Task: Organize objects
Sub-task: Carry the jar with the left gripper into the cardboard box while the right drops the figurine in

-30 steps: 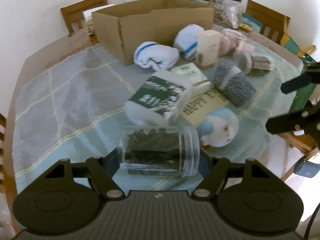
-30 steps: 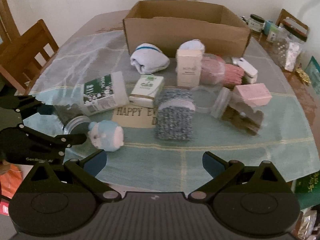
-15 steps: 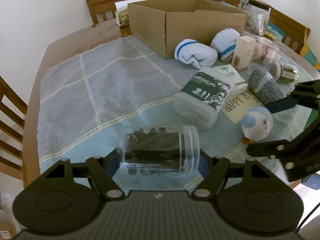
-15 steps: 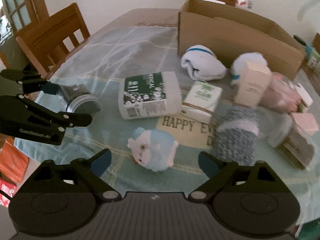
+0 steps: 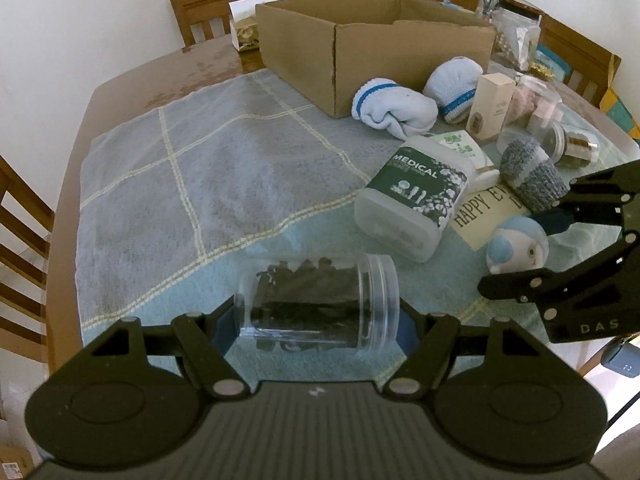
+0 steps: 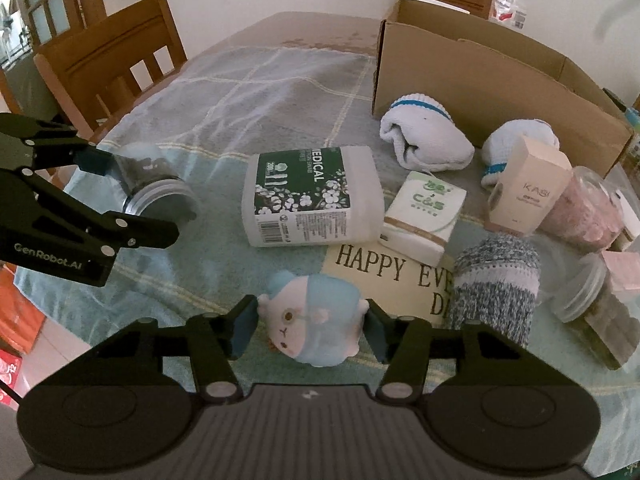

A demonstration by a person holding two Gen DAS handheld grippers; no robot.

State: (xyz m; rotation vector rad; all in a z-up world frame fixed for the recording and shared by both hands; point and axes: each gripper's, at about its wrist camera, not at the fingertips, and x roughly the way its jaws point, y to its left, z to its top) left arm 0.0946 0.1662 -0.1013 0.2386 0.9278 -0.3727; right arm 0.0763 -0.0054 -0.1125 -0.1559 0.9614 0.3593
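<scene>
Left gripper jaws hold a clear plastic jar of dark bits, lying sideways at the near tabletop edge. Right gripper jaws have just closed on the plush toy — soft, round, compressible. Lift both straight up, carry to the rigid cardboard box behind — squeeze gently.

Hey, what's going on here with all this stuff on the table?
A person is tidying a cluttered table with two handheld grippers. The left gripper is shut on a clear jar of dark pieces, held on its side. The right gripper has just been closing and now squeezes a small blue and white plush toy on the checked cloth. Socks, boxes and jars lie loose in front of the open cardboard box.
</scene>
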